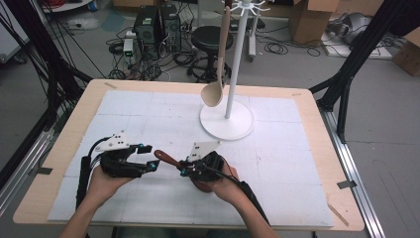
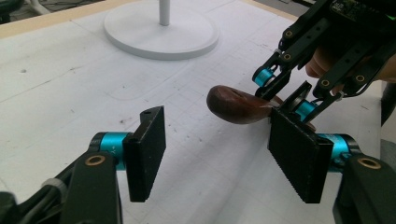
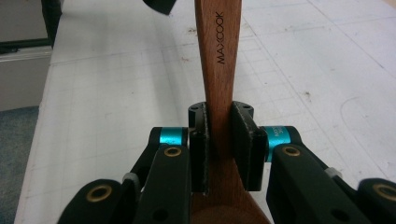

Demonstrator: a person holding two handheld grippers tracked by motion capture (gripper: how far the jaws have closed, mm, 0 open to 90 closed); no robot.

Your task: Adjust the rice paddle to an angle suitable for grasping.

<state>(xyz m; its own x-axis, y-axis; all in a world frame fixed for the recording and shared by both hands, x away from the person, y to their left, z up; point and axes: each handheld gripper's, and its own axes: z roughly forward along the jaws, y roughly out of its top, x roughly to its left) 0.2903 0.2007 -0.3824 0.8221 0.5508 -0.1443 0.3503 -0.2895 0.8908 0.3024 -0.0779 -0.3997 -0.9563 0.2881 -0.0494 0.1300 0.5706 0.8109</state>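
Observation:
A dark brown wooden utensil (image 1: 166, 157) marked MAXCOOK (image 3: 218, 46) is held above the white mat. My right gripper (image 1: 184, 167) (image 3: 219, 135) is shut on its handle, just above where the wood widens toward the hand. The handle's rounded end (image 2: 233, 105) points toward my left gripper (image 1: 149, 157). In the left gripper view the left gripper (image 2: 219, 140) stands open, and the rounded end lies just ahead of its jaws, close to the right-hand pad (image 2: 294, 158), touching neither. The right gripper (image 2: 285, 91) shows beyond it.
A white stand (image 1: 227, 120) with a round base (image 2: 161, 30) rises at the middle back of the table. A pale wooden spoon (image 1: 218, 74) hangs from its top hooks. A white mat (image 1: 277, 163) covers the wooden tabletop.

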